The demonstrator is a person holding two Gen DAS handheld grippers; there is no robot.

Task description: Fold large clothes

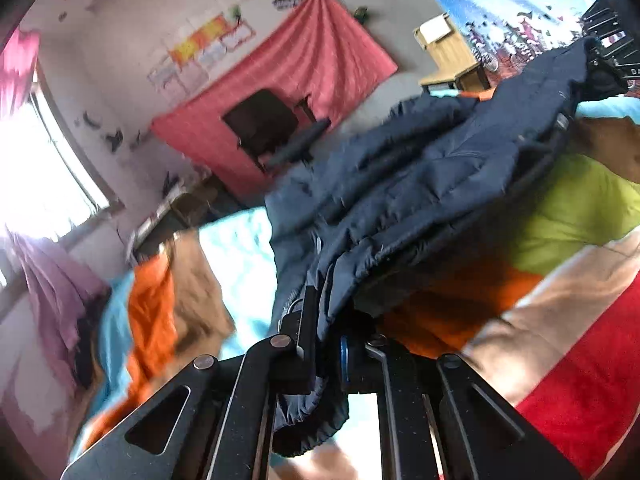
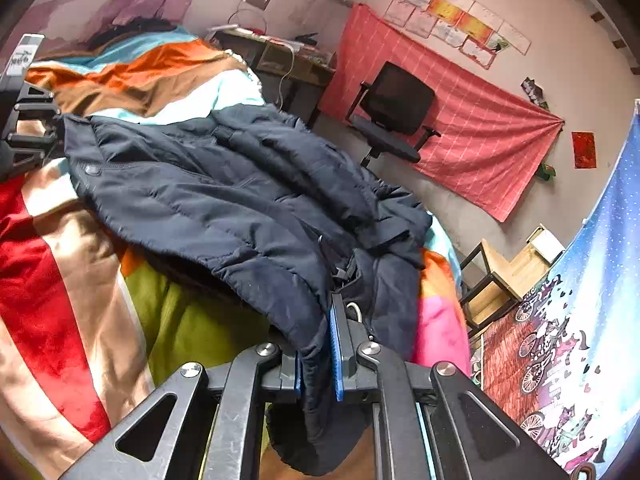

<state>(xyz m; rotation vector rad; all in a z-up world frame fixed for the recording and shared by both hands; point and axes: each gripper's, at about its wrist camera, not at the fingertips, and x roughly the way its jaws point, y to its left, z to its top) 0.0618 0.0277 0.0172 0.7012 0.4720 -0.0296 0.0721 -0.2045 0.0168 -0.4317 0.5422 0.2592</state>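
A dark navy quilted jacket (image 2: 224, 200) lies spread across a bed covered by a striped blanket (image 2: 60, 280) in red, beige, lime green, orange, brown and pale blue, and both grippers have hold of it at its near edges. In the right wrist view the right gripper (image 2: 318, 364) is clamped on a fold of the jacket's hem — the blue-padded fingers (image 2: 336, 344) press the fabric between them, and a rounded bunch of cloth hangs down below the jaws. The jacket runs away from it toward the far left, where the left gripper (image 2: 28, 132) shows as a dark frame at the garment's other end. In the left wrist view the left gripper (image 1: 324, 344) pinches a gathered, elasticated edge of the jacket (image 1: 420, 184), the fabric squeezed tight between its fingers and spilling beneath them; the picture is blurred, so finer detail is hard to make out. From here the jacket stretches up to the far right, bunched and creased, its edge raised off the blanket (image 1: 580, 208). Beyond the bed stands a black office chair (image 2: 394, 108) against a pink cloth (image 2: 472, 128) pinned to the wall, with a row of papers (image 2: 456, 16) above it — a wooden desk (image 2: 508, 272) sits to the right beside a blue printed hanging (image 2: 592, 300). A bright window (image 1: 36, 168) lights the left side.
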